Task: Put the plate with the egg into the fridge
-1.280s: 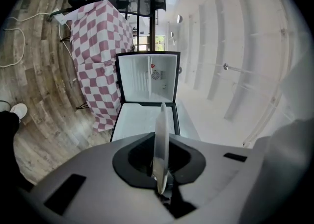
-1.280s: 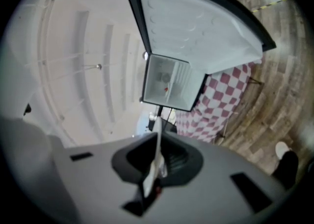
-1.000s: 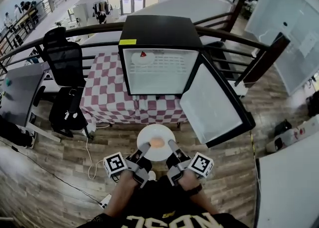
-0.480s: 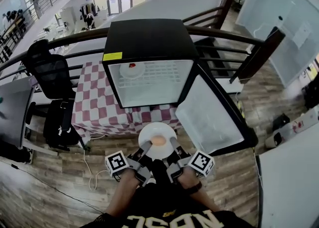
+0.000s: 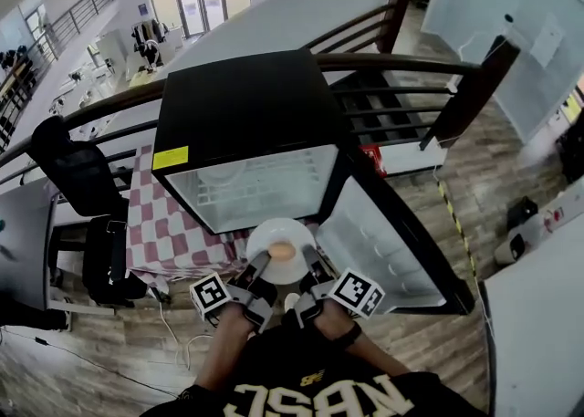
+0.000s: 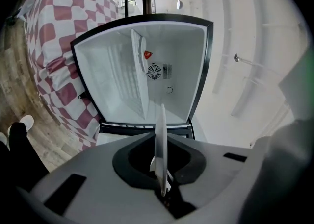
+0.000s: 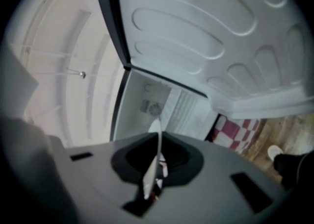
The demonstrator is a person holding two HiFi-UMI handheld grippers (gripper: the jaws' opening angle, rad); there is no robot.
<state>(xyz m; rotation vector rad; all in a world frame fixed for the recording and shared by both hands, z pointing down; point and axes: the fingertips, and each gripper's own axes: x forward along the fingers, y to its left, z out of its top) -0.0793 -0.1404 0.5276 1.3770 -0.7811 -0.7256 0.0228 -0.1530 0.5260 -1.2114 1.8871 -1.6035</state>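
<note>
Black-edged fridge door (image 5: 388, 237) R of plate (image 5: 297, 234)

The person is reaching both forearms forward, side by side. The left gripper (image 5: 259, 266) and the right gripper (image 5: 307, 264) are each pinching the plate (image 5: 266, 232) by its near rim, jaws almost together.

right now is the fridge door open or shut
Open. In the head view the fridge door swings out to the right of the fridge, exposing the white interior and a wire shelf.
</note>
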